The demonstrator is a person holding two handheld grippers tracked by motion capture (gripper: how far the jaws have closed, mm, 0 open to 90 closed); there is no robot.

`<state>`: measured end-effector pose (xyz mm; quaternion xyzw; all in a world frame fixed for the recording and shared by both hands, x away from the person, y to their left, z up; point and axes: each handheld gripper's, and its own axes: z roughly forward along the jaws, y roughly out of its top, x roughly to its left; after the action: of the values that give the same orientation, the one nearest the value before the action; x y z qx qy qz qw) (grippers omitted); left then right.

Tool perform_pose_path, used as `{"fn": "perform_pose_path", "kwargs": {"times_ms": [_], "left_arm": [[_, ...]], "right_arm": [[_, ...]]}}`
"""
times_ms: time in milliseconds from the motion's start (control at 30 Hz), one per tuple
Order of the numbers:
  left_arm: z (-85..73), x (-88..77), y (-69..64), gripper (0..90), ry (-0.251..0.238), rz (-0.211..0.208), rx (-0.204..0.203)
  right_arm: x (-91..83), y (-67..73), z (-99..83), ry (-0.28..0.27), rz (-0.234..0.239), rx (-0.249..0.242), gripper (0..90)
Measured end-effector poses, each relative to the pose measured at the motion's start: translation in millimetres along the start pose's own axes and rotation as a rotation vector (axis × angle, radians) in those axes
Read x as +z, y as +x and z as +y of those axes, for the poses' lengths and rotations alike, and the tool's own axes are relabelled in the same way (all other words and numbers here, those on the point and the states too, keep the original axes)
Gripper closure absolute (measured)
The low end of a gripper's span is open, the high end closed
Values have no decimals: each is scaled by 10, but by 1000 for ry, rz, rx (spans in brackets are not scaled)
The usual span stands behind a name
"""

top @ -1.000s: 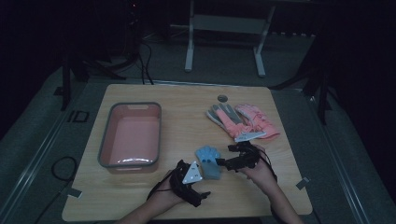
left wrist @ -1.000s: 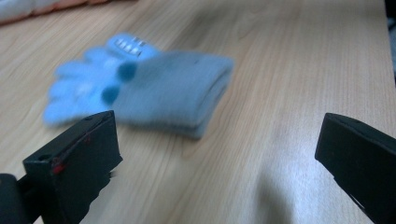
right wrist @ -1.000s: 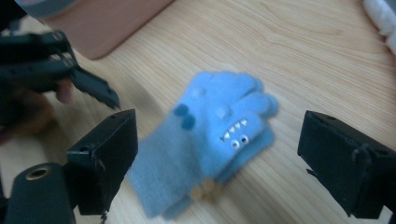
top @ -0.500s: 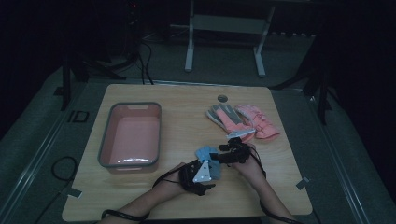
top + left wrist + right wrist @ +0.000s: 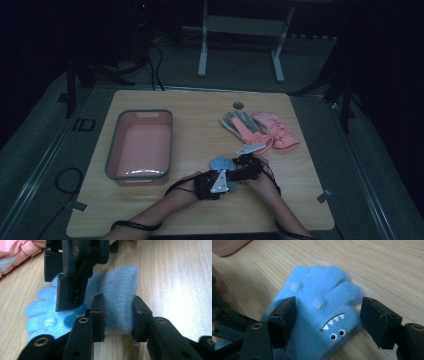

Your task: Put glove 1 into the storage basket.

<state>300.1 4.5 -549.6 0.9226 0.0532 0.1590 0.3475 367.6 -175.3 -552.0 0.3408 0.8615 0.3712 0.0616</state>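
Near table's front edge | your left gripper [image 5: 117,315] has just closed, clamped on fuzzy blue monster-face glove [image 5: 322,312] cuff | right gripper [image 5: 328,317] jaws apart, straddling glove | done: grasp; left: lift, move to pink plastic tub [image 5: 141,146], I judge

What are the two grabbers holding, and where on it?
The left gripper pinches the blue glove at its cuff end; the right gripper straddles it, open.

A small fuzzy blue glove [image 5: 322,315] lies flat on the wooden table, near its front edge. It bears white teeth and two googly eyes. Its cuff end is pinched upward
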Motion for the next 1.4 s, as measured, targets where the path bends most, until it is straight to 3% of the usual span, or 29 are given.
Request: {"fn": "perform_pose_path", "kwargs": {"times_ms": [100, 133, 167, 200, 333, 400, 567, 767, 900, 1133, 1400], "left_arm": [[2, 1, 32, 735, 0, -16, -24], [-2, 0, 78, 735, 0, -44, -65], [-6, 0, 97, 747, -2, -54, -74], [-10, 0, 110, 747, -3, -62, -77], [-6, -4, 150, 762, 1, -87, -91], [-1, -13, 153, 771, 3, -84, -94], [20, -100, 208, 778, 18, -84, -118], [145, -312, 258, 780, 14, -51, -94], [206, -466, 332, 781, -1, -39, -98], [301, -717, 467, 781, 14, 6, -73], [261, -950, 609, 781, 37, 38, -72]], "right_arm": [[6, 15, -11, -9, 8, -25, 365], [5, 17, -16, -14, 23, -28, 428], [5, 1, -26, -23, 77, -11, 555], [5, 1, -26, -23, 77, -11, 555], [37, -2, -17, -12, 146, 19, 728], [36, 28, 9, 2, 132, 33, 781], [-20, 10, 57, -14, 133, 87, 813], [-143, 88, 232, -53, 126, 52, 824], [-228, 102, 353, -90, 146, 58, 825], [-346, 154, 614, -136, 152, 49, 827], [-346, 279, 934, -157, 167, 17, 828]]}}
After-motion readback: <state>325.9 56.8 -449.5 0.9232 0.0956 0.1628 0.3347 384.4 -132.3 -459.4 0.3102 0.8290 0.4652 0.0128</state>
